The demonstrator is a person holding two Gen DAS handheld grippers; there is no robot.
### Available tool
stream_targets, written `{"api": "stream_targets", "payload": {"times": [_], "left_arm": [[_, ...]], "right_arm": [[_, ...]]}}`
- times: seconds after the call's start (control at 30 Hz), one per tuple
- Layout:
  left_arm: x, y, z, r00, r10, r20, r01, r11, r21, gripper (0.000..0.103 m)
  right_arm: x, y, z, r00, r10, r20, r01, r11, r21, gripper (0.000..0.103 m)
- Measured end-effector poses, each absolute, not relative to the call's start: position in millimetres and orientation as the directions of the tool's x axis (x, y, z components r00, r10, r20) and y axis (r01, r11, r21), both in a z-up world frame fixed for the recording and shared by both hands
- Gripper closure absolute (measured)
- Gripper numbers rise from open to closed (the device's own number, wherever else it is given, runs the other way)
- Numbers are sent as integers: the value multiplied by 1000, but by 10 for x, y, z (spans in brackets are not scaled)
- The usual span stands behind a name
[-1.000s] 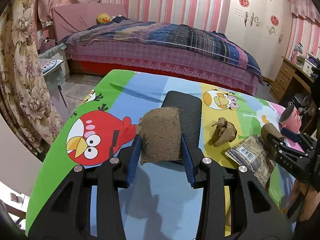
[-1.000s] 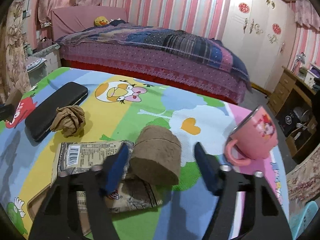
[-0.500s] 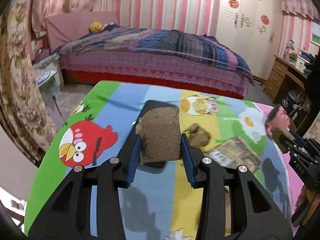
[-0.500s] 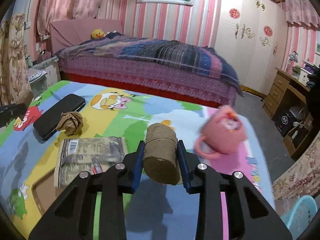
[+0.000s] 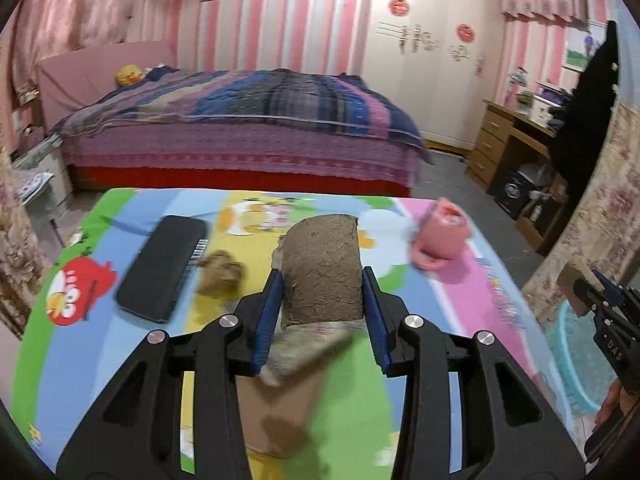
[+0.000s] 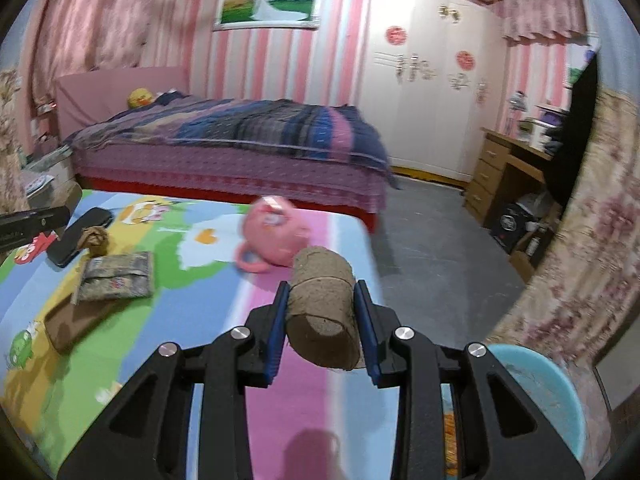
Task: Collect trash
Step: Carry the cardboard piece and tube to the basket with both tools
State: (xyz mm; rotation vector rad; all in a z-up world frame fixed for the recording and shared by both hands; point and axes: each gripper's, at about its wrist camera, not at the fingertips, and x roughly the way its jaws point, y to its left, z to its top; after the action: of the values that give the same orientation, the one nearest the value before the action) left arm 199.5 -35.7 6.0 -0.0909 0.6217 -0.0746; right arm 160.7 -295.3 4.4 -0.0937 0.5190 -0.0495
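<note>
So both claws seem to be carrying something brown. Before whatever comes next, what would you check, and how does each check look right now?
1. Left gripper grips its flattened cardboard tube: ok, blue pads press both sides.
2. Right gripper grips its round cardboard tube: ok, clamped between the pads.
3. Blue bin within sight for dropping: ok, at the right gripper's lower right, beside the table.
4. Bin has room: cannot tell, only part of its inside shows.
5. Pink mug out of the way: ok, lying behind the grippers on the table.
6. Trash left: not ok, crumpled paper and wrapper remain.
</note>
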Motion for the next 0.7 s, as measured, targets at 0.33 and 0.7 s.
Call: {"api": "stream_targets", "payload": {"times": [0.33, 0.7], "left_arm": [[1755, -1370, -2, 790, -213, -574, 215, 974, -66, 64], [1603, -2285, -93, 706, -403, -582, 426, 899, -106, 64]], "right_arm": [[1033, -3988, 7, 847, -210, -489, 201, 977, -71, 70], [696, -4701, -150, 809, -288, -512, 316, 948, -34, 70]]}}
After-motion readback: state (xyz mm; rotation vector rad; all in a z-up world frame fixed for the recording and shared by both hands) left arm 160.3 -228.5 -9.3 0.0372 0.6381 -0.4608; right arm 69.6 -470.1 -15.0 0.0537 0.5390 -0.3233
